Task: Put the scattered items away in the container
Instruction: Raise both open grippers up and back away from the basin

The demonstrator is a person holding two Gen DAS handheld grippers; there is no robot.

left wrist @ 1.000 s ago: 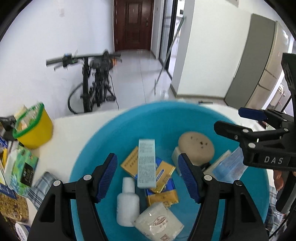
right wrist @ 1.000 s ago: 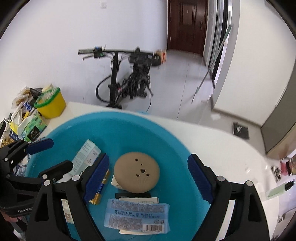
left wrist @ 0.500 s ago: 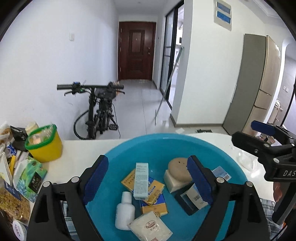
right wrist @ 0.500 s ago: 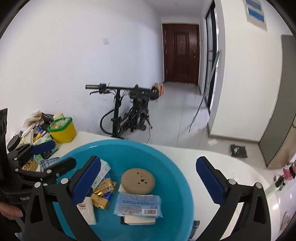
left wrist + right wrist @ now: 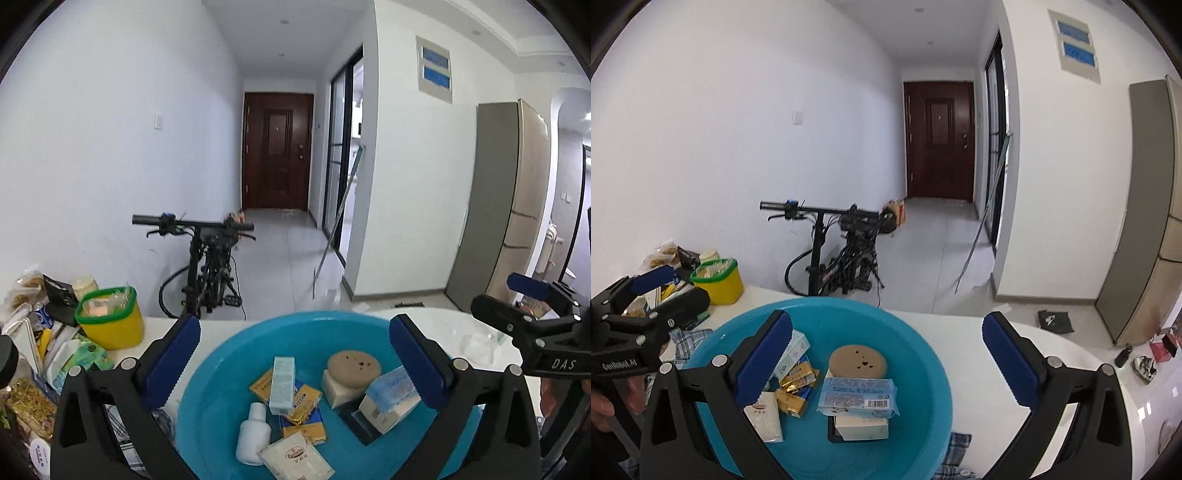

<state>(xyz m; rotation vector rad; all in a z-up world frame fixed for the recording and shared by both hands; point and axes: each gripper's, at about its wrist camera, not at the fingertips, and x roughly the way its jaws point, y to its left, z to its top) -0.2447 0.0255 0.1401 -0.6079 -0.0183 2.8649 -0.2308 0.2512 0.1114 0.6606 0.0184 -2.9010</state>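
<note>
The left gripper point(image 5: 293, 365) was still spreading its jaws, nothing between them; the right gripper point(image 5: 886, 363) stood wide and empty. Both hung above the blue basin point(image 5: 229, 354) on the white table point(image 5: 960, 325). Inside lay a white bottle point(image 5: 253, 439), gold packets point(image 5: 303, 410), a tissue pack point(image 5: 857, 397) and a round tan disc point(image 5: 857, 362).

- Blue round basin point(image 5: 221, 354) sits on the white desk point(image 5: 960, 325).
- Inside lie a white bottle point(image 5: 253, 439), gold packets point(image 5: 303, 413), a round tan lid point(image 5: 857, 361) and a blue tissue pack point(image 5: 857, 397).
</note>
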